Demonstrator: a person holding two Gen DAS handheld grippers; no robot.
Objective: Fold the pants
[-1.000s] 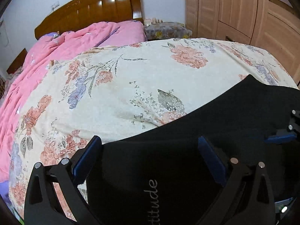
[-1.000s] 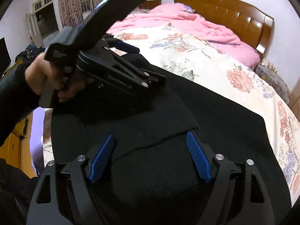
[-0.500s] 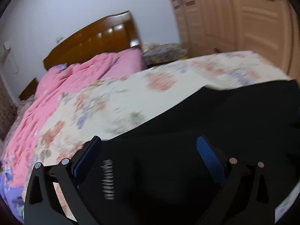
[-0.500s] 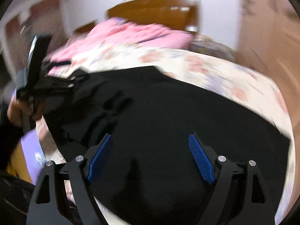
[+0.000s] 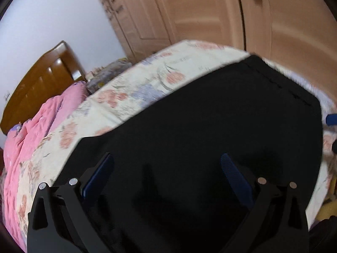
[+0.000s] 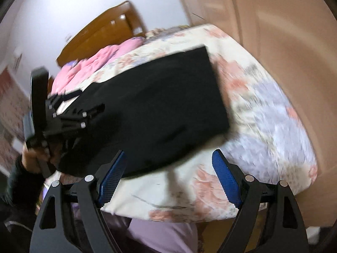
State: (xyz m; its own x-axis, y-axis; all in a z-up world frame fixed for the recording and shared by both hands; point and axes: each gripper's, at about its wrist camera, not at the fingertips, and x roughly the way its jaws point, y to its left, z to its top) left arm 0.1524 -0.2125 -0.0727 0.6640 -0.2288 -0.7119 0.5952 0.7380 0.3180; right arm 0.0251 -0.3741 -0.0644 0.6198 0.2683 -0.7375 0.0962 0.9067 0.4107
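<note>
Black pants (image 5: 206,130) lie flat on the floral bedspread (image 5: 134,92), legs stretched toward the wardrobe side. My left gripper (image 5: 166,168) is open and empty, hovering over the near part of the pants. In the right wrist view the pants (image 6: 151,105) lie across the bed (image 6: 263,113) with their far hem square. My right gripper (image 6: 168,168) is open and empty, above the bed's near edge just beside the pants. The left gripper (image 6: 92,113) shows there at the left, over the pants' other end.
A pink quilt (image 5: 38,130) lies toward the wooden headboard (image 5: 42,80). Wooden wardrobe doors (image 5: 210,14) stand behind the bed. The mattress edge (image 6: 168,213) drops off near my right gripper. The views are blurred by motion.
Both grippers have swung toward the wardrobe side. The right gripper moved off the pants to the bed's edge. Both stay open; the pants lie as before.
</note>
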